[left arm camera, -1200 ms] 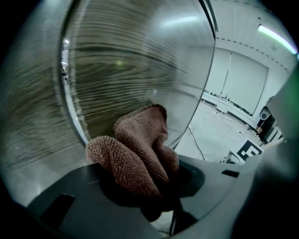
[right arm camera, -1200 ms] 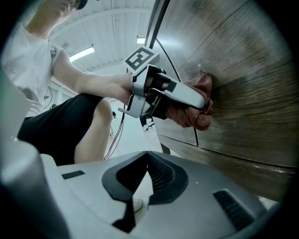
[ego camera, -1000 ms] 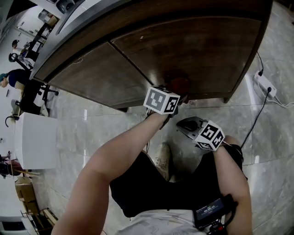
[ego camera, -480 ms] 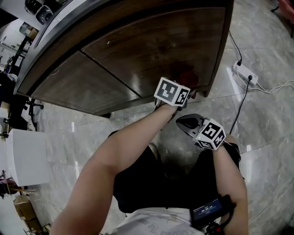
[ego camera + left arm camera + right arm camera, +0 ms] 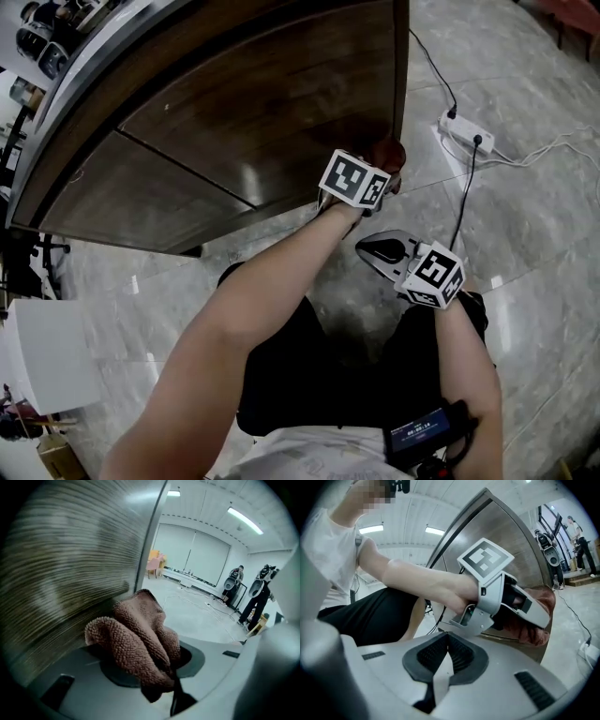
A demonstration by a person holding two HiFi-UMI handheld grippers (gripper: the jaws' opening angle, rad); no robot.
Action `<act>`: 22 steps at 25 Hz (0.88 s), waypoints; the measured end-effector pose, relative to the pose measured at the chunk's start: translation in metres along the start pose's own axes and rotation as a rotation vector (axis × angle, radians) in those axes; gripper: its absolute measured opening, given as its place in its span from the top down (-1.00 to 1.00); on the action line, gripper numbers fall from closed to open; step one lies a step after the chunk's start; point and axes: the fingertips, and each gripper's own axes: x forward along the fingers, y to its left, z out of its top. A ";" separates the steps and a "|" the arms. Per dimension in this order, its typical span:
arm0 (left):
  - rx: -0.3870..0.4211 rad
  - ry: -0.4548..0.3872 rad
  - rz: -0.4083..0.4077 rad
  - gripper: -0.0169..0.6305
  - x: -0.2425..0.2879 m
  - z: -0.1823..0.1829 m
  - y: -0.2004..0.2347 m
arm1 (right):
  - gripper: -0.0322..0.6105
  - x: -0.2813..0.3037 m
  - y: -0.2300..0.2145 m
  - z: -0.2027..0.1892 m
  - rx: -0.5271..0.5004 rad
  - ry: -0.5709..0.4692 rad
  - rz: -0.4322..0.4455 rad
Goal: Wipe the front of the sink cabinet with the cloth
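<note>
Marble floor, dark wood sink cabinet front. At one o'clock, the left gripper is clamped on a cloth, seemingly soft and light, by its bunched middle. The right gripper is closed, empty.

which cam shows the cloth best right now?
Left gripper view: cloth bunched in the shut jaws, close up, beside the cabinet front. Head view: only a reddish scrap past the marker cube. Right gripper view: partly hidden behind the left hand-held gripper.

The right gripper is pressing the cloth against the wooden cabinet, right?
No, it is the left gripper that presses the cloth against the wooden cabinet; the left gripper view shows the cloth in its jaws. The right gripper is shut and empty.
</note>
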 end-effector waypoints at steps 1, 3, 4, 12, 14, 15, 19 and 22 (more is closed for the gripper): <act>0.011 0.002 -0.004 0.52 0.005 0.001 -0.002 | 0.86 -0.002 0.001 0.001 0.000 0.000 -0.004; 0.026 0.010 -0.010 0.52 0.016 0.001 -0.005 | 0.86 -0.005 0.003 0.002 -0.006 0.001 -0.008; 0.038 0.011 -0.013 0.52 0.021 0.002 -0.007 | 0.86 -0.005 0.004 0.002 -0.013 0.003 -0.007; 0.089 0.105 0.038 0.52 0.032 -0.020 -0.001 | 0.86 -0.007 0.013 0.001 -0.042 0.015 0.008; 0.066 0.147 0.087 0.52 0.028 -0.032 0.012 | 0.86 -0.006 0.014 0.001 -0.043 0.012 0.015; 0.055 0.162 0.104 0.52 0.025 -0.037 0.017 | 0.86 -0.005 0.014 0.000 -0.044 0.014 0.021; 0.042 0.237 0.155 0.52 0.003 -0.063 0.034 | 0.86 0.003 0.016 -0.003 -0.049 0.020 0.050; 0.008 0.278 0.201 0.52 -0.022 -0.083 0.053 | 0.86 0.012 0.016 -0.003 -0.047 0.015 0.071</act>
